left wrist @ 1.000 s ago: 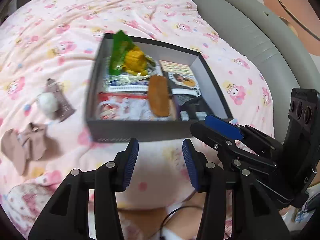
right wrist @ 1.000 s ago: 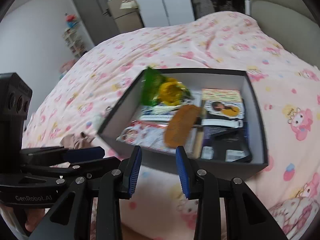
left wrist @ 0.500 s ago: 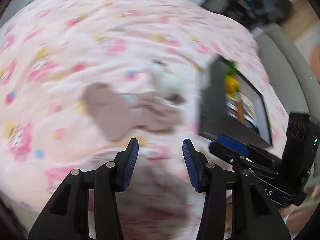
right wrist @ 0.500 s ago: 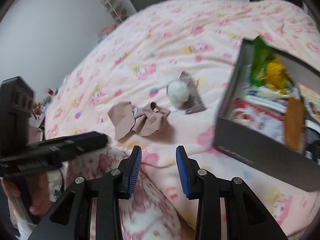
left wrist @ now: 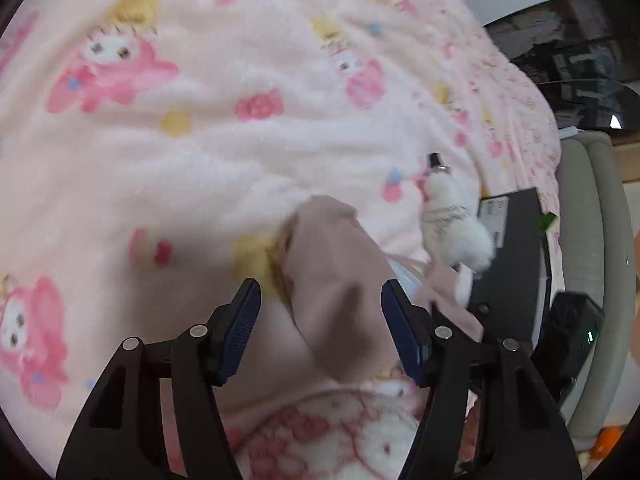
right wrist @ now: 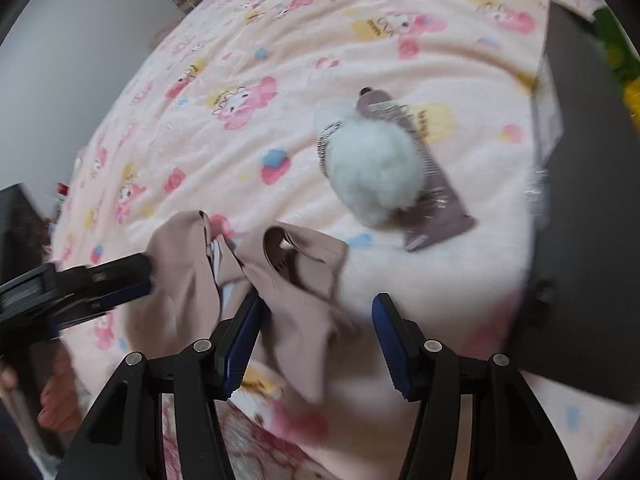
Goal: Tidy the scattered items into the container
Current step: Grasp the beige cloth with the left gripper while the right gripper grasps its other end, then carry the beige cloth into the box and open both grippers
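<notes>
Both grippers low over the bed (left wrist: 200, 152), pink cartoon-print blanket. Left gripper (left wrist: 322, 330) fingers spread wide, nothing clamped; crumpled beige cloth (left wrist: 336, 280) lies on the blanket right between them, one end of it running in between the blue pads (left wrist: 242, 332). Right gripper (right wrist: 316, 340) also spread, holding nothing; the other end of the beige cloth (right wrist: 296, 288) sits between its fingers, nearer the left finger. White pompom keychain (right wrist: 374, 172) rests on a brown packet (right wrist: 434, 196), just beyond the cloth. Dark grey box (right wrist: 584, 216) stands at right, near the packet, apart from the cloth. Green and yellow items (right wrist: 620, 56) poke above its rim.
</notes>
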The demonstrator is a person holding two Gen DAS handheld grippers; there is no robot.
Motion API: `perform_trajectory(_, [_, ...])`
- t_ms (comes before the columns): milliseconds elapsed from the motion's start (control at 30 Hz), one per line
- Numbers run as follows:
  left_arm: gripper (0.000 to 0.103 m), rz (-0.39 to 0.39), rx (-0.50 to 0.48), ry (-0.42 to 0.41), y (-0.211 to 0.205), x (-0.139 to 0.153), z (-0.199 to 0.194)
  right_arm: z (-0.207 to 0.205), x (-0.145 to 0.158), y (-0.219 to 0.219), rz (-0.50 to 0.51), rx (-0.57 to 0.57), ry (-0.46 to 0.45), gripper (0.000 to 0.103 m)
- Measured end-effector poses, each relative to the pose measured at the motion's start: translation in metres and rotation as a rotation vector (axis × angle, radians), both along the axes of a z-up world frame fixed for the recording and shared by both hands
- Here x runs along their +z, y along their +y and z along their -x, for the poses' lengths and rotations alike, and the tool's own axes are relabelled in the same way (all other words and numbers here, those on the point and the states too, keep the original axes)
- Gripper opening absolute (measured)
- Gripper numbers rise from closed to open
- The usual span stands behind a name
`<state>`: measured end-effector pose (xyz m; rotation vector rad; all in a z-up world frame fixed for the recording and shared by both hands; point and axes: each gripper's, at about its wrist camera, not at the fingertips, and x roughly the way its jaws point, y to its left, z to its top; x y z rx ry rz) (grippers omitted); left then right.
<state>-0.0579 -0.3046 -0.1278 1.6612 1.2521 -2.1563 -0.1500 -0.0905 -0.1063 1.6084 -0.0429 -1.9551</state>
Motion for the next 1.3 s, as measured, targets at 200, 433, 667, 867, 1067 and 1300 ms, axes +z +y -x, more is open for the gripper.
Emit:
perform_trajectory(200, [0.009, 0.007, -0.058, 0.029, 0.018, -0.003, 0.010, -0.008, 0.017, 0.002, 0.064, 0.025, 0.057, 0.006])
perform_trajectory(433, [0.009, 0.068, -0.184, 0.235, 0.080, 0.078, -0.020, -0.043, 0.081, 0.059, 0.224, -0.001, 0.155, 0.004])
perform_trajectory(667, [0.009, 0.048, -0.313, 0.344, 0.151, 0.122, -0.025, -0.079, 0.114, 0.140, 0.249, -0.071, 0.227, 0.004])
perform_trajectory(867, [0.009, 0.057, -0.427, 0.411, 0.227, 0.152, 0.011, -0.078, 0.133, 0.212, 0.296, -0.190, 0.285, 0.004])
perform_trajectory(1067, [0.009, 0.101, -0.505, 0.451, 0.292, 0.172, 0.075, -0.034, 0.159, 0.269, 0.262, -0.251, 0.399, 0.005])
perform_trajectory(1300, [0.040, 0.213, -0.639, 0.172, 0.347, 0.107, 0.135, 0.024, 0.097, 0.306, -0.006, -0.324, 0.246, 0.009])
